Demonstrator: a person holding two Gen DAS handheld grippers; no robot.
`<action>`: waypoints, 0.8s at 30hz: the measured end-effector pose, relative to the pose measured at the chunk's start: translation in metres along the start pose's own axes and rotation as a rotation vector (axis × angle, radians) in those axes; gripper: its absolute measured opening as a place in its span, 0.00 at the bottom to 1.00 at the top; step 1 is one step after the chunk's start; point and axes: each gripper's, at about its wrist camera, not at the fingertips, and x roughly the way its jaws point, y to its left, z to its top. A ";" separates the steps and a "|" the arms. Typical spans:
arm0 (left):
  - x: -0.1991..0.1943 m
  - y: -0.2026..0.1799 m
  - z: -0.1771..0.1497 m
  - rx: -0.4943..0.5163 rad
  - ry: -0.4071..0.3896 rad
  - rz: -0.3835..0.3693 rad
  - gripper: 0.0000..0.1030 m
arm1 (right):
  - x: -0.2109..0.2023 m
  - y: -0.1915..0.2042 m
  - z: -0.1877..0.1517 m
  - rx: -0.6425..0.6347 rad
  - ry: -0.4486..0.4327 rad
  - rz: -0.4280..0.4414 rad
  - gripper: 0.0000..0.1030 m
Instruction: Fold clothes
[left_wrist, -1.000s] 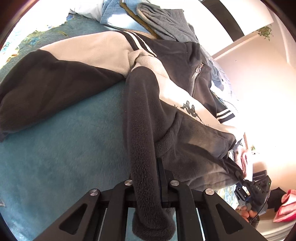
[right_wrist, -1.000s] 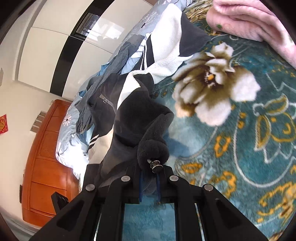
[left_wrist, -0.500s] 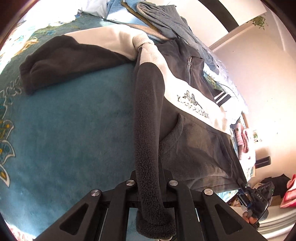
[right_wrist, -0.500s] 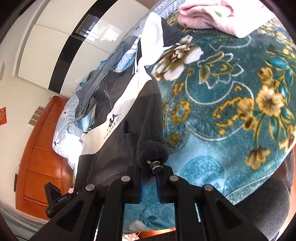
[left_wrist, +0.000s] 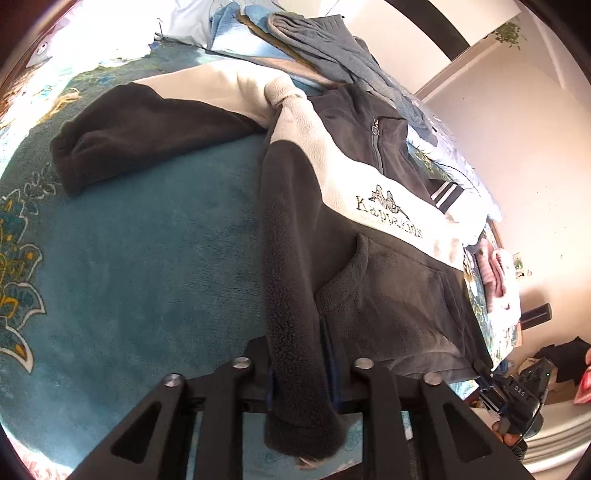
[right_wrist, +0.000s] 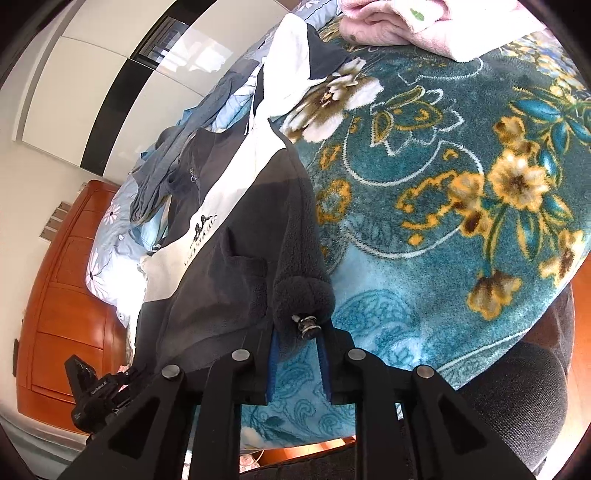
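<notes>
Reading "Kappa Kids" (left_wrist: 388, 218), fleece jacket (left_wrist: 388, 295)

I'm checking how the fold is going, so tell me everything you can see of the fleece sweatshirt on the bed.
The fleece sweatshirt is dark grey with a cream band across chest and upper sleeves, a short zip at the collar, embroidered lettering and a front pocket. It lies face up on the teal floral blanket. One sleeve lies along its side, its cuff between the opening jaws of the left gripper; the other sleeve sprawls outward. The hem corner sits between the opening jaws of the right gripper.
</notes>
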 end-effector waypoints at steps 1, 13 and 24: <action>-0.003 0.006 -0.001 -0.020 0.000 -0.012 0.53 | -0.001 0.000 0.000 -0.005 0.002 -0.008 0.25; -0.033 0.136 0.053 -0.462 -0.230 0.146 0.62 | -0.030 0.009 0.044 -0.027 -0.128 -0.162 0.47; -0.002 0.145 0.087 -0.458 -0.241 0.222 0.43 | 0.039 0.063 0.045 -0.150 0.019 -0.097 0.47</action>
